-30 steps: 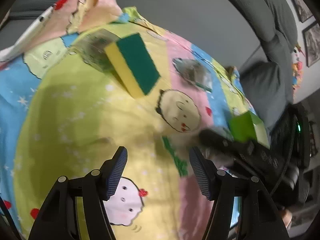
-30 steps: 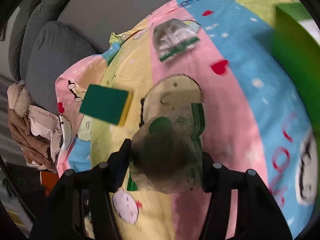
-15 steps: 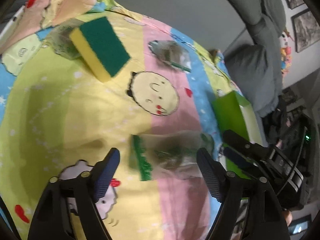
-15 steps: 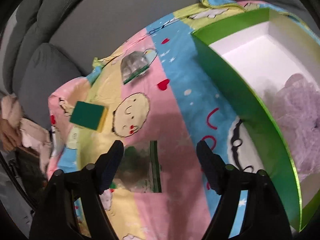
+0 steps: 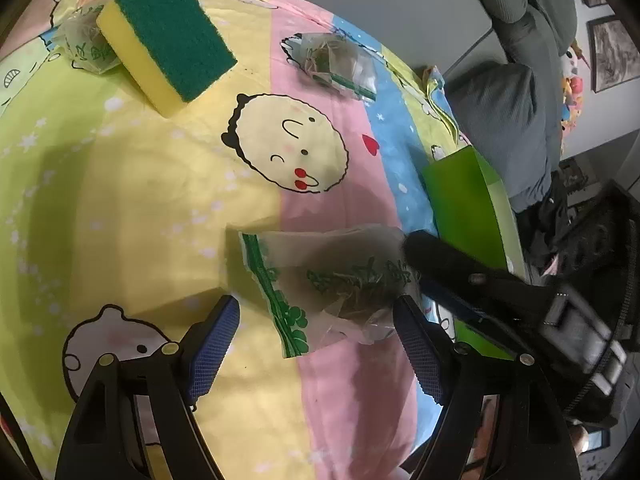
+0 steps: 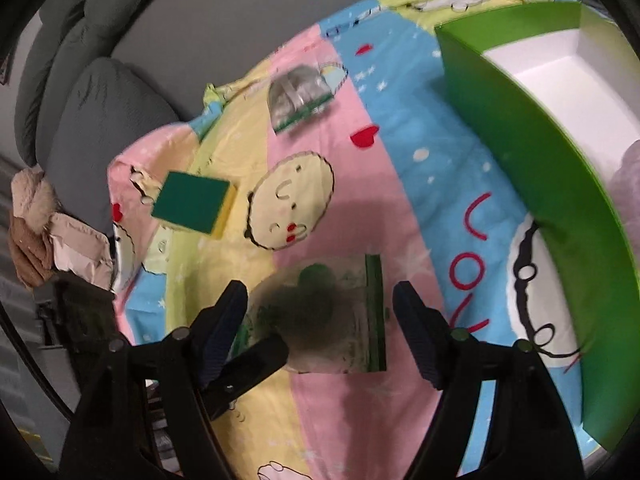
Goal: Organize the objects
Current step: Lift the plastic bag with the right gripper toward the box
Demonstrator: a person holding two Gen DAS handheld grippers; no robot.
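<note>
both tools gaped over one bag, empty

the left tool (image 5: 316, 336) and right tool (image 6: 320, 320) each stood wide, having just been opening, unclamped, straddling the clear plastic zip bag with green print and dark contents (image 5: 332, 284), flat on the cartoon-print cloth (image 5: 120, 200), its green zip strip lengthwise between the pads; a second earlier the right tool had it clamped.

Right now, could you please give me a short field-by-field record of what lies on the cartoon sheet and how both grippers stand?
surface: cartoon bedsheet
nearest item: clear zip bag with green seal, lying flat on the sheet
sponge: yellow with green scouring top
other bags: one beside the sponge, one apart on the pink stripe
container: green box, white inside, open
left gripper: open, nothing held
right gripper: open, over the zip bag
</note>
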